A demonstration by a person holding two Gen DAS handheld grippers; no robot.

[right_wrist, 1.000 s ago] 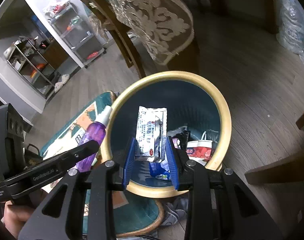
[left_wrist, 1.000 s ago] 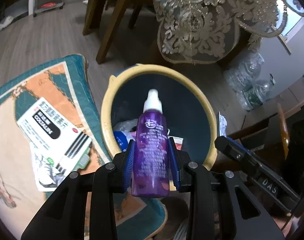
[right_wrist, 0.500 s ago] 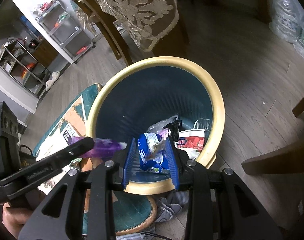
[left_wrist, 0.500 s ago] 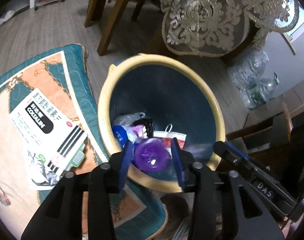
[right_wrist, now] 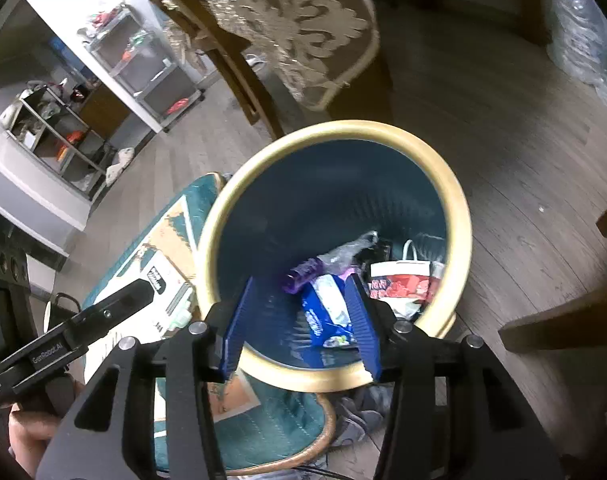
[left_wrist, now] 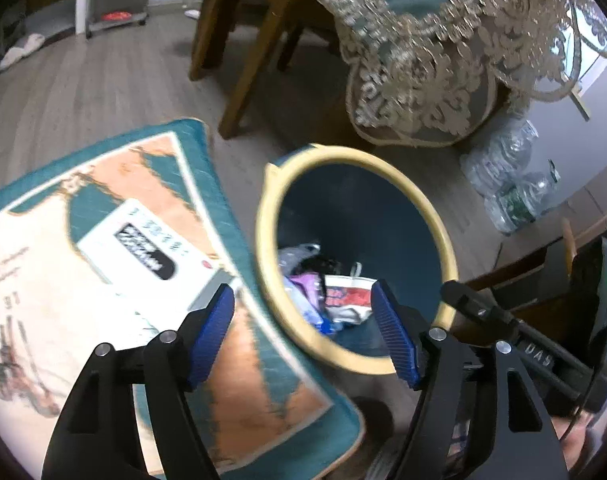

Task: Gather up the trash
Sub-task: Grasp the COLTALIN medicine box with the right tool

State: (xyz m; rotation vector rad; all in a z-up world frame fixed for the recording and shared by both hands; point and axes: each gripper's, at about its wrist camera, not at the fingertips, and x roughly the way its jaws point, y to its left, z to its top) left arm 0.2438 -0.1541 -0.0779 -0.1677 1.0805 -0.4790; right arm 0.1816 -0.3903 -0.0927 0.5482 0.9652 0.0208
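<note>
Both grippers hang over the yellow-rimmed bin (right_wrist: 455, 208). The left gripper (left_wrist: 303, 332) has just been opening and stands wide, empty. The right gripper (right_wrist: 299, 316) has also just been opening, nothing gripped. Below its fingers the purple bottle (right_wrist: 303, 276) lies among wrappers, half buried, its cap hidden. Left of the tools, a blurred white box (left_wrist: 143, 248) lies on the mat (left_wrist: 207, 184).

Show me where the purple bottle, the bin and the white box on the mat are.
purple bottle (right_wrist: 301, 276), right wrist view, on its body inside the bin.
bin (right_wrist: 461, 216), right wrist view, on its yellow rim.
white box (left_wrist: 143, 240), left wrist view, on its printed top face.
</note>
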